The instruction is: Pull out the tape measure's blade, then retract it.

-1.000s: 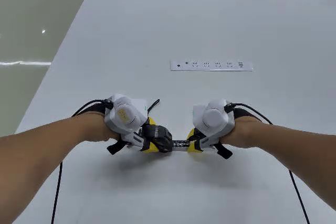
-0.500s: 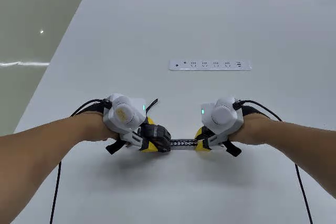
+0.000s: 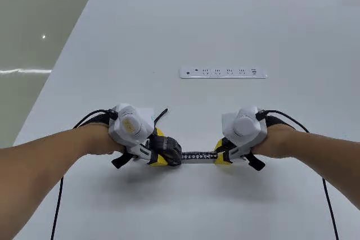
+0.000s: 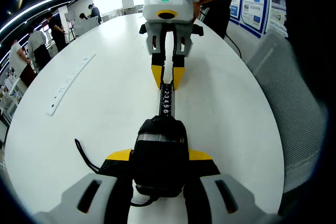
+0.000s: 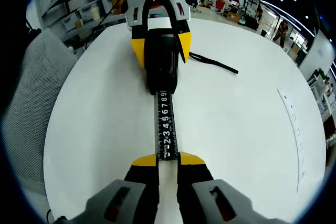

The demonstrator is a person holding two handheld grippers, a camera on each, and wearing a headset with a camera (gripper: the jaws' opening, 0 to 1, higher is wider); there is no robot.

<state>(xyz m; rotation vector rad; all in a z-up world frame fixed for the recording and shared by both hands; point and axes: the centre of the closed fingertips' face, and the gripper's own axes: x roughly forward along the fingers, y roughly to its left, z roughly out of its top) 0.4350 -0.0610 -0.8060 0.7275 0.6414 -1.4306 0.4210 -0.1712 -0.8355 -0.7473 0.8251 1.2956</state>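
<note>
main risk: the narrow numbered metal blade [image 5: 165,124] could be lost from the r gripper [image 5: 168,159] if the pinch is eased or the pull is angled. it would then prob. be whipped back by the spring into the chunky black plastic tape-measure case [image 4: 159,153]. the case could also be twisted by an off-axis pull, since it is clamped at its sides only by the l gripper [image 3: 162,148].

position: the case is held btwn the l gripper's yellow-tipped fingers [image 4: 119,155], jaws closed onto its flanks. contact w/ the white tabletop [image 3: 225,32] can't be told. the blade end is nipped btwn the r gripper's yellow fingertips [image 5: 143,161], jaws nearly together. a short run of blade, digits to 9 readable, is stretched straight btwn the two grippers, near the table's front edge.
</note>
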